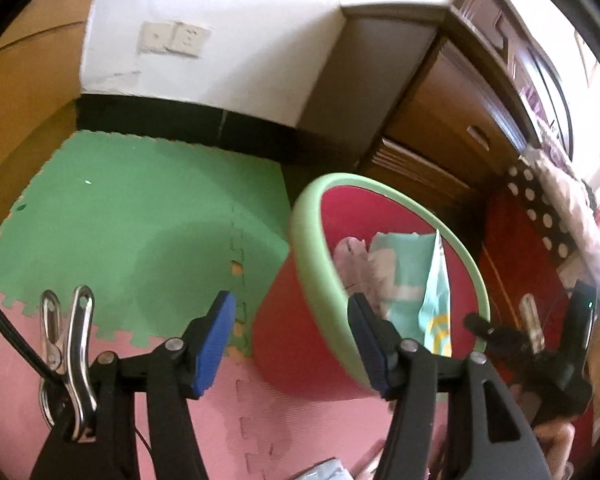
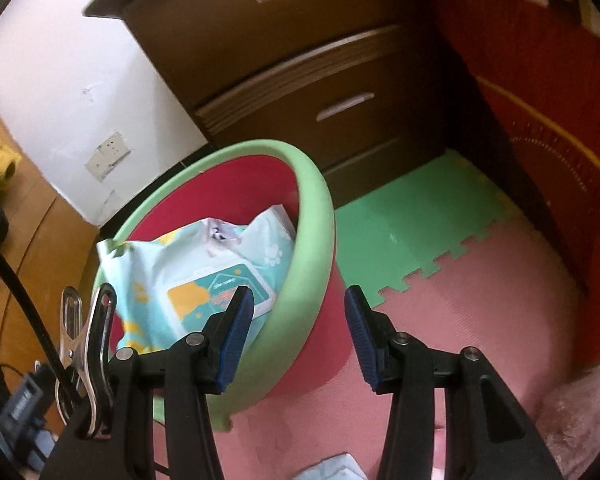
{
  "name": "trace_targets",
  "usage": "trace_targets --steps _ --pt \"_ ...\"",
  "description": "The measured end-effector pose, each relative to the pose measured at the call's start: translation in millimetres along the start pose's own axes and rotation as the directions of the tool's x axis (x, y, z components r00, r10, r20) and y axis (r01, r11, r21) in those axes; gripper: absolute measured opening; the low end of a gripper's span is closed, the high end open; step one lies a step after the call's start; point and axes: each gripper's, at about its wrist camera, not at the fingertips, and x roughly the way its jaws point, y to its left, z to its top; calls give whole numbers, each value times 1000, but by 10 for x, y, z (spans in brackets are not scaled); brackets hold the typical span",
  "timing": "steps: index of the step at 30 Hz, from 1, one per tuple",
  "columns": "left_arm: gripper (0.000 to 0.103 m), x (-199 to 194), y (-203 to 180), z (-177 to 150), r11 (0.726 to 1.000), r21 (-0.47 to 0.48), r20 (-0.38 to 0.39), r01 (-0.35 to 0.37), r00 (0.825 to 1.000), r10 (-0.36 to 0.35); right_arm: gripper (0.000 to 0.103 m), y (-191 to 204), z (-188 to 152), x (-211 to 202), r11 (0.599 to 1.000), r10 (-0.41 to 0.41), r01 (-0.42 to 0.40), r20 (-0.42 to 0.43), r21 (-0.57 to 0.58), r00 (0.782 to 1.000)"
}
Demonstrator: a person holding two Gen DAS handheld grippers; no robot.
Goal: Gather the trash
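A red bin (image 1: pixel 284 340) with a green rim (image 1: pixel 312 248) stands on foam floor mats. It holds a teal wipes packet (image 1: pixel 404 264) and a crumpled pinkish tissue (image 1: pixel 352 256). My left gripper (image 1: pixel 291 302) is open astride the bin's left wall, with a gap showing beside its left blue pad (image 1: pixel 216 344). In the right wrist view my right gripper (image 2: pixel 299 294) is open across the bin's (image 2: pixel 324 340) right rim, one finger over the wipes packet (image 2: pixel 204 280) and one outside. The right gripper (image 1: pixel 526 312) also shows beyond the bin in the left wrist view.
A brown drawer cabinet (image 2: pixel 300 80) stands just behind the bin, against a white wall (image 1: pixel 220 40). A red bed cover (image 2: pixel 540 100) rises to the right. Green (image 1: pixel 140 220) and pink (image 2: pixel 460 300) mats cover the floor. A pale packet (image 2: pixel 332 468) lies near the lower edge.
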Motion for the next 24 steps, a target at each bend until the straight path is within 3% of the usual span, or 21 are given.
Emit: trace_targets --steps 9,11,12,13,14,19,24 --pt "61 497 -165 157 995 11 -106 -96 990 97 48 -24 28 258 999 30 -30 -58 15 998" --pt "60 613 -143 130 996 -11 -146 -86 986 84 48 -11 16 328 1000 23 -22 -75 7 997" --pt "57 657 -135 112 998 -29 -166 -63 985 57 47 -11 1 367 999 37 -36 -92 13 995" --pt "43 672 -132 95 998 -41 -172 -36 985 29 48 -17 -15 396 999 47 -44 -102 32 994" --pt "36 670 -140 79 999 -50 -174 -10 985 2 46 -18 -26 390 998 42 -39 -95 41 995" --pt "36 561 -192 0 999 -7 -170 -34 985 32 39 33 -72 354 999 2 2 -118 32 993" --pt "36 347 -145 -75 998 6 -176 -60 982 60 39 67 -225 273 999 18 -11 -165 44 986"
